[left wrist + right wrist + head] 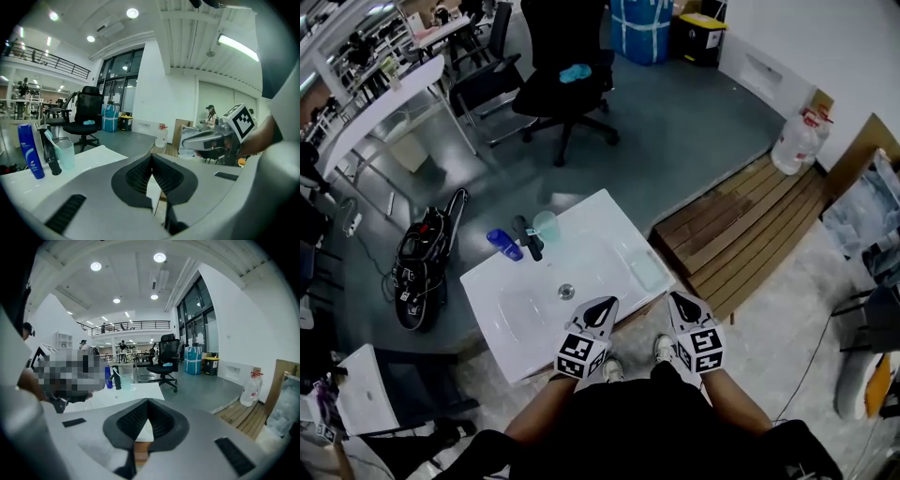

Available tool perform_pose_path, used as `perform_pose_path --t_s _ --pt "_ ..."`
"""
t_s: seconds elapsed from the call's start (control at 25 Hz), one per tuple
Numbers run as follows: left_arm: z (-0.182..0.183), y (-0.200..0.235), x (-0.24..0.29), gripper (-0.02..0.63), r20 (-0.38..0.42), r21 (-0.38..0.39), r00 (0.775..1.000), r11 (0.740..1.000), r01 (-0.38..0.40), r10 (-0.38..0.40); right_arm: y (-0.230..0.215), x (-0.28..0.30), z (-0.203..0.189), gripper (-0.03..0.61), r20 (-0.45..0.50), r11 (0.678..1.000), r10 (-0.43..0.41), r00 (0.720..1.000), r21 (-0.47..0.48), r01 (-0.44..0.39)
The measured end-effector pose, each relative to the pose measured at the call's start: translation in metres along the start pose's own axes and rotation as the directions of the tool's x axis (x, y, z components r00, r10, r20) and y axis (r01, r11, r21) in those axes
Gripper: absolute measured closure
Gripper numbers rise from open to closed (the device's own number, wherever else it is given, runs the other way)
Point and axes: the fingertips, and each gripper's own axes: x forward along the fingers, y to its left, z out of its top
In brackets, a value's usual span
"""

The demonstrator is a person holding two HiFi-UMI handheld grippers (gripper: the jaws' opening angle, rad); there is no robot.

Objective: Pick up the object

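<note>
Head view: a white basin (609,225) sits on the floor in front of the person, with its drain (566,292) near the middle. Three things stand close together at its far left corner: a blue bottle (503,244), a black handle (528,239) and a clear cup (546,225). The task does not say which of them is meant. All three are well apart from both grippers.

The left gripper (600,304) is held over the basin's near rim, tips pointing toward the drain. The right gripper (679,300) is just beside it, off the basin's near right corner. Each carries its marker cube at the hand end.

Left gripper view: the jaws are clenched, their ribbed pads (140,174) meeting at the tips with nothing between them. The bottle, handle and cup show at far left, upright on the basin top, and a toothbrush (48,137) leans in the cup.

Right gripper view: these jaws are likewise pressed together and empty, and the same group of things shows far off to the left.

Surroundings, head view: a black office chair (567,75) beyond the basin, a wooden pallet (750,225) to the right with a water jug (794,142) at its far end, and a black bag (422,272) to the left.
</note>
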Motion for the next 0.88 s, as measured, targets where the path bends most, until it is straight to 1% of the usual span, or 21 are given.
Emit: perform_pose_path --t_s 0.36,0.52,0.68,0.88 --pt "0.001 0.012 0.029 0.600 -0.020 -0.049 0.995 0.994 -0.097 0.096 -0.028 0.040 -0.020 0.560 -0.069 0.996 0.090 0.994 -0.023 -0.091" --pt "-0.006 0.015 0.033 0.600 -0.032 -0.074 0.991 0.988 -0.135 0.133 -0.033 0.051 -0.030 0.560 -0.100 0.992 0.119 0.988 -0.028 -0.123" --pt "-0.015 0.016 0.034 0.600 -0.047 -0.095 0.985 0.981 -0.167 0.163 -0.037 0.058 -0.039 0.560 -0.117 0.989 0.138 0.984 -0.031 -0.142" --pt "-0.026 0.022 0.031 0.600 -0.062 -0.120 0.978 0.971 -0.206 0.200 -0.041 0.065 -0.048 0.560 -0.128 0.989 0.140 0.982 -0.029 -0.145"
